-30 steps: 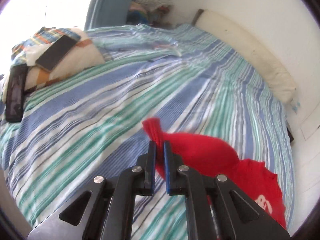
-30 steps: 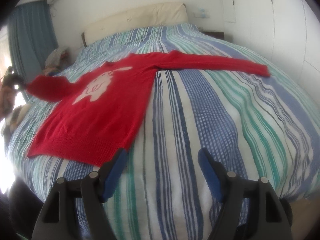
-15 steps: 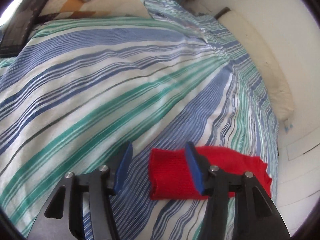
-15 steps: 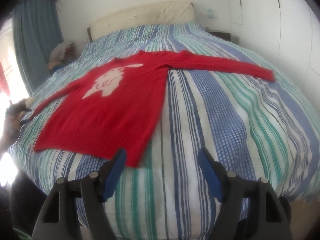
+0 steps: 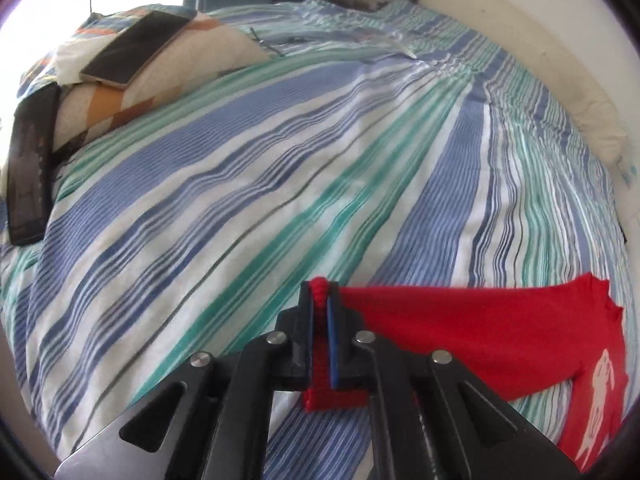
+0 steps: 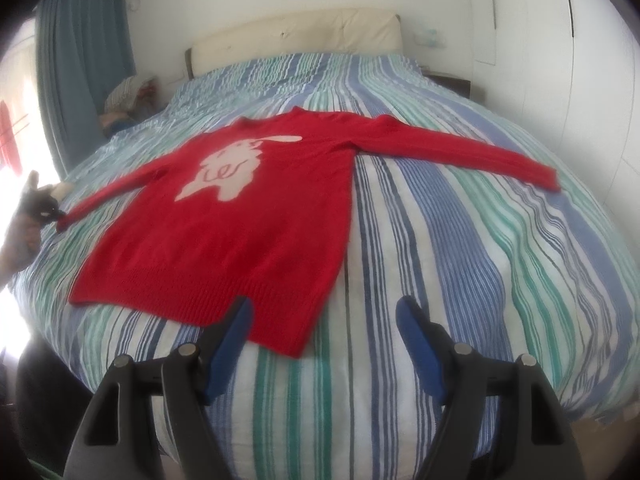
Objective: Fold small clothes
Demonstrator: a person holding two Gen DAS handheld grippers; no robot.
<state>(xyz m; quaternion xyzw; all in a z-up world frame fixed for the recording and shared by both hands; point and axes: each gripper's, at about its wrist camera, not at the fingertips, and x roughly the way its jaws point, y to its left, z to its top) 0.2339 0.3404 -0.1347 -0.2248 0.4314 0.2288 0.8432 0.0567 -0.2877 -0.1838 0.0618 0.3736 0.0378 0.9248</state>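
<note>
A red sweater [image 6: 240, 232] with a pale animal motif lies face up on the striped bed [image 6: 460, 260], both sleeves spread out to the sides. In the left wrist view my left gripper [image 5: 320, 292] is shut on the ribbed cuff [image 5: 332, 396] of one sleeve, low over the bedding, and the sleeve [image 5: 480, 332] runs off to the right. The right wrist view shows that gripper [image 6: 44, 210] small at the far left, at the sleeve's end. My right gripper [image 6: 324, 312] stands open just above the hem's near corner, with nothing pinched.
A phone [image 5: 132, 50] lies on a patterned pillow [image 5: 168, 68] at the bed's far left, with a long dark device [image 5: 30, 164] beside it. A cream headboard [image 6: 296, 36], a blue curtain [image 6: 80, 60] and a heap of clothes [image 6: 128, 92] border the bed.
My left gripper let the raised sleeve down, opened over its cuff, then sank and shut on it again. The sleeve now lies stretched out flat. The right gripper shifted slightly and stayed open.
</note>
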